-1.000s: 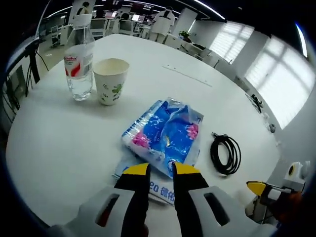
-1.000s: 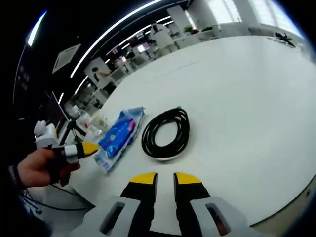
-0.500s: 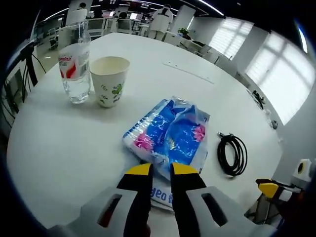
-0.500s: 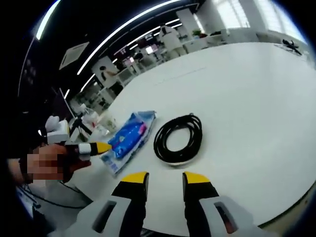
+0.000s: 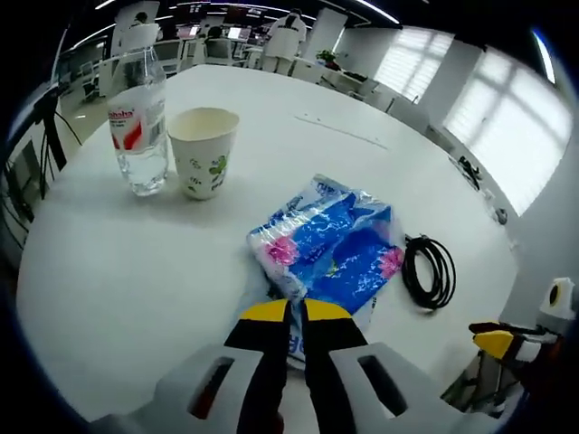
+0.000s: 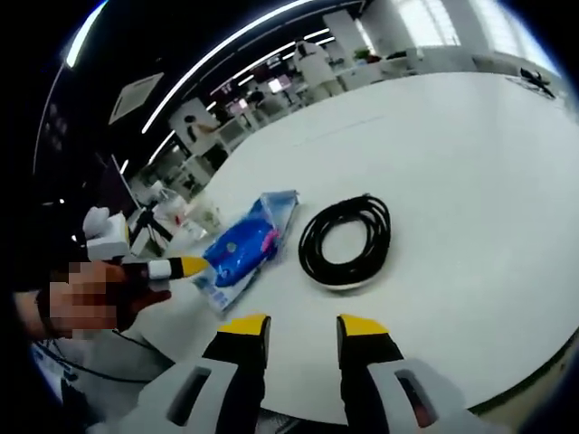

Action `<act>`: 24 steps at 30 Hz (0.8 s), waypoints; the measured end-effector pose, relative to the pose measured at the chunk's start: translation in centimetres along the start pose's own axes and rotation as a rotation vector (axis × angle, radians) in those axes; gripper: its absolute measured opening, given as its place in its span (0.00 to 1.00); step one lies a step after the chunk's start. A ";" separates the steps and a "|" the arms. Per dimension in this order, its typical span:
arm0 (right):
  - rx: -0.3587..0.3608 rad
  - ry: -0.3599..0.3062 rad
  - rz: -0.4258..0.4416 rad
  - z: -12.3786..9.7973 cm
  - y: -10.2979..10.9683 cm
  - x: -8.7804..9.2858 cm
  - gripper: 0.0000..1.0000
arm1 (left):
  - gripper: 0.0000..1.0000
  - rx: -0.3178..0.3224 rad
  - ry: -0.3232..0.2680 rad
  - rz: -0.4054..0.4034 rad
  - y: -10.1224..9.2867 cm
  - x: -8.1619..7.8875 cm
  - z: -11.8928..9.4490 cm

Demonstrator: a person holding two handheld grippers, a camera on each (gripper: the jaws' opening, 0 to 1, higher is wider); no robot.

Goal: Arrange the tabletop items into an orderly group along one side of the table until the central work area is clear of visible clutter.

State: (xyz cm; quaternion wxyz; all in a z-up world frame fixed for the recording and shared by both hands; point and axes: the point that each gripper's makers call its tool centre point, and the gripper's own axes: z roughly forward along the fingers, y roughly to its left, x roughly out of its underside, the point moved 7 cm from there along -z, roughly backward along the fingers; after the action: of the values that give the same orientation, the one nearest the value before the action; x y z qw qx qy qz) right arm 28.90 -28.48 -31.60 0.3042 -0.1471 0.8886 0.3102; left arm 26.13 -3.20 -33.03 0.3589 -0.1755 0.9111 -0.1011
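A blue tissue pack lies on the white round table, its near edge pinched between the jaws of my left gripper, which is shut on it. To the pack's right lies a coiled black cable. A clear water bottle and a paper cup stand side by side at the far left. In the right gripper view my right gripper hovers open over bare table, short of the cable. The pack is left of the cable, with the hand-held left gripper at its end.
The table's edge curves close on the near right, where the right gripper's yellow tip shows. Bare tabletop stretches beyond the cable. Office desks and people stand far behind.
My left gripper's jaws have closed on the pack's near edge, and the pack has shifted right toward the cable. My right gripper's jaws have opened wider.
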 end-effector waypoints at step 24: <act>-0.036 0.038 -0.050 0.9 2.4 -1.1 0.32 | 0.00 0.120 0.020 0.068 -2.4 1.1 -2.2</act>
State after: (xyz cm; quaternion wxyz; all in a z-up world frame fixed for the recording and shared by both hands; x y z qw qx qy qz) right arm 29.11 -25.95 -30.36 0.2924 -0.1805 0.8845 0.3156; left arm 24.44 -5.74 -31.35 0.3629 -0.1217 0.9124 -0.1452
